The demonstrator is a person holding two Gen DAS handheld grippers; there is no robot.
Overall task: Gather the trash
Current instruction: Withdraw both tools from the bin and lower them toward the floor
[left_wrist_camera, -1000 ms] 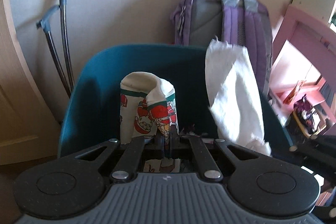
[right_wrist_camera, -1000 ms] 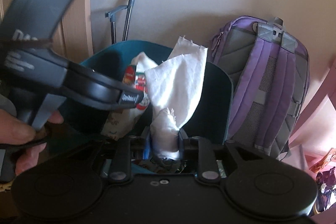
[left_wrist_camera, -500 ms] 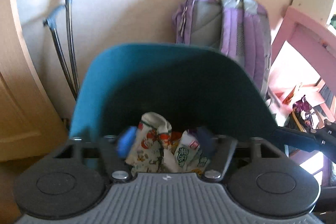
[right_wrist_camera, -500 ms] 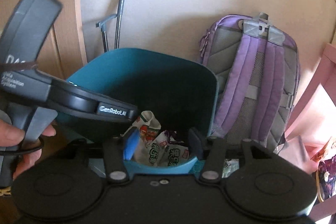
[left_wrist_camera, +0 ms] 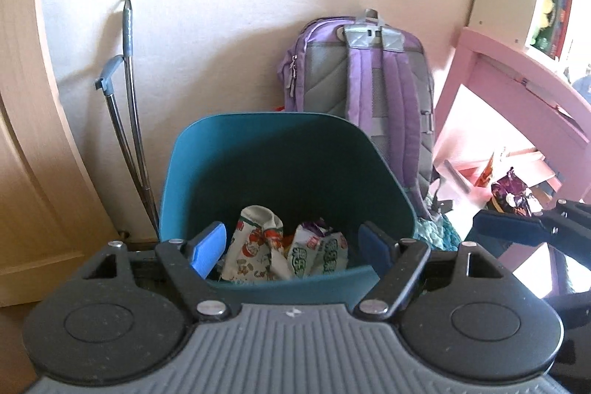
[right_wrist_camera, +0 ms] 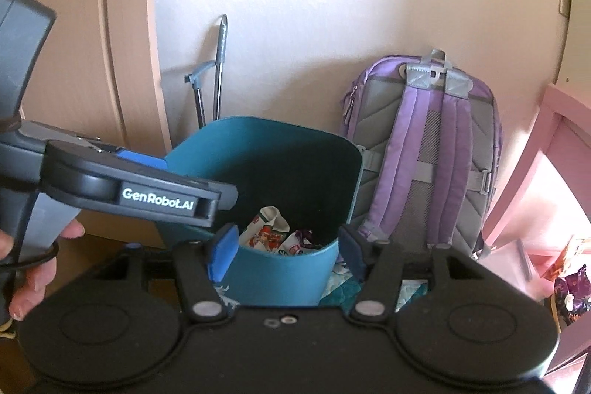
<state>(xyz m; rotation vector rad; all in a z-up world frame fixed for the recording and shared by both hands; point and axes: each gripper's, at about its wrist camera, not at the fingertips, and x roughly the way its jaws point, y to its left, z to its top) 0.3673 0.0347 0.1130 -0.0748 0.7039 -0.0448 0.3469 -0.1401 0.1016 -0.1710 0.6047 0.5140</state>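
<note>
A: Where's the trash?
B: The wrappers (left_wrist_camera: 288,252) lie at the bottom of the teal bin (left_wrist_camera: 280,150), which stands by the wall beside a purple backpack (left_wrist_camera: 369,91).
A: And the tools?
B: The left tool (left_wrist_camera: 291,244) and the right tool (right_wrist_camera: 286,248) are both spreading wider, nothing between their fingers.

Left gripper (left_wrist_camera: 291,244) low centre of its frame, jaws opening, nothing between them. Right gripper (right_wrist_camera: 286,248) likewise, opening and empty. A hand (right_wrist_camera: 35,268) grips the left gripper's handle at lower left of the right view.
</note>
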